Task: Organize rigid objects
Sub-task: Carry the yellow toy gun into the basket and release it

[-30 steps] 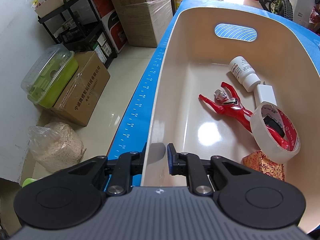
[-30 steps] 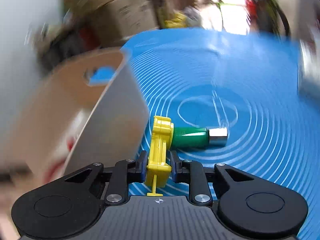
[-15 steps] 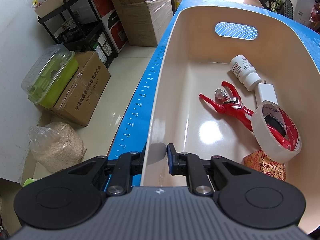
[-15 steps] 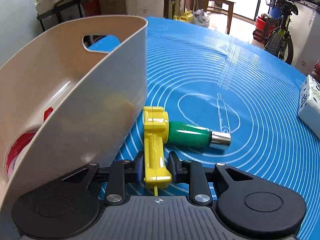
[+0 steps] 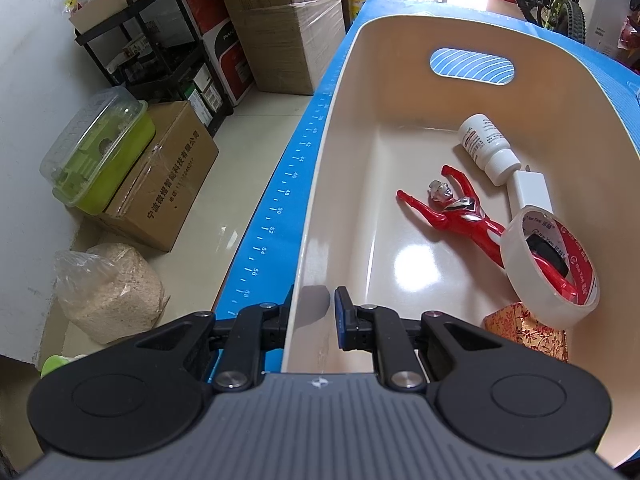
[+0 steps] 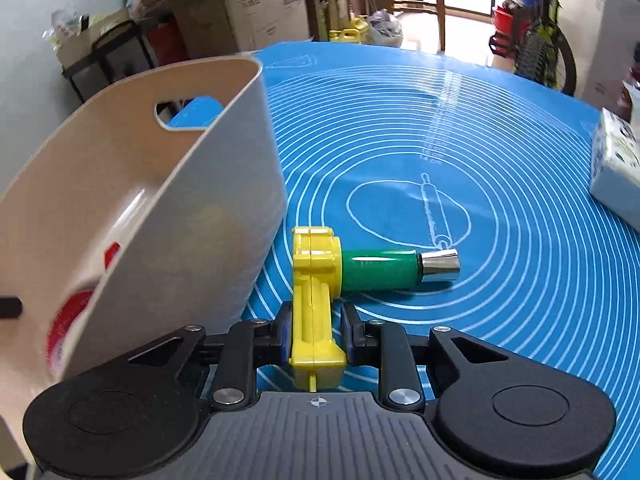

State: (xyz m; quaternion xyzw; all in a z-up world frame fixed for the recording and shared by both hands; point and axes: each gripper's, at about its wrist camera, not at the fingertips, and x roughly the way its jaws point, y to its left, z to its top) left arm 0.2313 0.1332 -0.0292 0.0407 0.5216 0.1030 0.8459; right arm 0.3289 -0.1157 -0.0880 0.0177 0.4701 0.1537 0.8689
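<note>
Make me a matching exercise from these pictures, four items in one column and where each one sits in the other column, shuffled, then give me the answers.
Column one:
1. red and silver hero figure
2. yellow and green toy drill
3. white plastic pill bottle
4. white patterned tissue pack

Column two:
A. lying near the cream plastic bin's far end, by its handle slot
B. on the blue mat's right edge
C. clamped in the right gripper
D. on the bin floor, legs through the clear tape roll

Pairs: 1-D, 2-C, 3-A, 4-B
</note>
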